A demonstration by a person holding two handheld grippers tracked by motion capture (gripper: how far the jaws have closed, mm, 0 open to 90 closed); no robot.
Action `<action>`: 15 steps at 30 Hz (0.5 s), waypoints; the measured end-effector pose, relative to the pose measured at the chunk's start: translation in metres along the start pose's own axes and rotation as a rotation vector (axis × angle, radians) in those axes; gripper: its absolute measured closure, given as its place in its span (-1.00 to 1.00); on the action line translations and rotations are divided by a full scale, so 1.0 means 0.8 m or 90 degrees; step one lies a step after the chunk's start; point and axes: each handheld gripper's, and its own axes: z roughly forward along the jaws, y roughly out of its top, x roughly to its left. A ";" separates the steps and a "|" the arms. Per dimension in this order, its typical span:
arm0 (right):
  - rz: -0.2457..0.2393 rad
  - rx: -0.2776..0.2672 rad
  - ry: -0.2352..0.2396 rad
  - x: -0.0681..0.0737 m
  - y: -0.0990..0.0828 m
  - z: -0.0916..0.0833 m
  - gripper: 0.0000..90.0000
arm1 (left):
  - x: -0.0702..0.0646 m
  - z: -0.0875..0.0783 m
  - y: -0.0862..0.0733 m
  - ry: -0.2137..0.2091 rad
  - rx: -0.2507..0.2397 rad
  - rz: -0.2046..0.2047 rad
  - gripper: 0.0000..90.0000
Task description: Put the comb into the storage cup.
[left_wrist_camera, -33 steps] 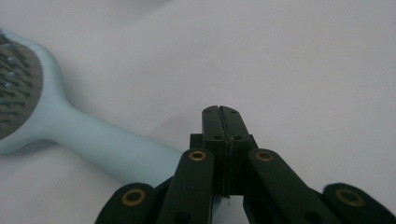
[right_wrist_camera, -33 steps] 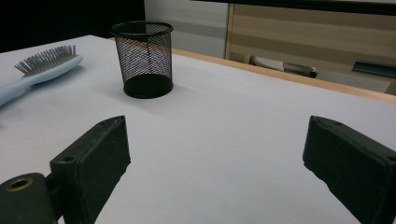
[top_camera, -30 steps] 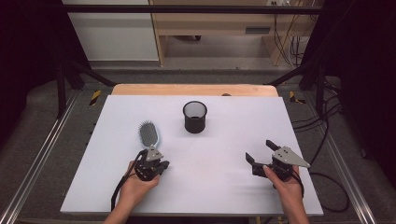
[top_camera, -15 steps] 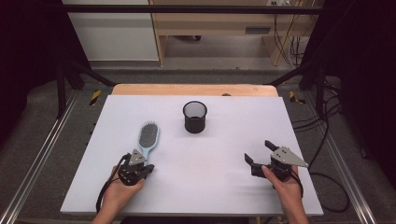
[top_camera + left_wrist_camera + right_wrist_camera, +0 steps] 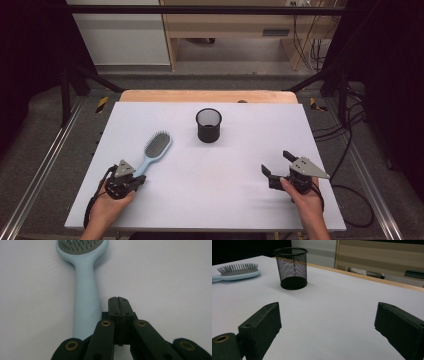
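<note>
A light blue hairbrush lies bristles up on the white table, left of centre, its handle slanting toward the near left. My left gripper is at the handle's end. In the left gripper view its jaws are pressed together with nothing between them, and the brush handle runs along their left side. A black mesh cup stands upright at the middle back. At the near right, my right gripper rests open and empty, its jaws aimed toward the cup.
A wooden strip borders the table's far edge. Metal rails run along both sides, and cables hang at the right. Wide bare table surface lies between the two grippers.
My left gripper has slid leftward along the near side of the table. The brush's handle has swung left with it, so the brush now lies slanted. The right gripper has stayed still.
</note>
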 end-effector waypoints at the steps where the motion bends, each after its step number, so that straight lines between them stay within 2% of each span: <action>1: -0.001 0.000 0.000 0.000 0.000 0.000 -0.85 | 0.004 -0.001 -0.001 0.003 0.000 -0.004 1.00; 5: 0.000 0.002 0.001 0.000 0.000 0.000 -0.85 | 0.015 -0.005 -0.003 0.009 -0.001 -0.010 1.00; 11: 0.001 0.002 0.000 0.000 -0.001 0.000 -0.85 | 0.022 -0.007 -0.003 0.014 0.001 -0.007 1.00; 15: 0.001 0.003 0.000 0.000 -0.001 0.000 -0.85 | 0.025 -0.007 -0.004 0.018 -0.005 -0.016 1.00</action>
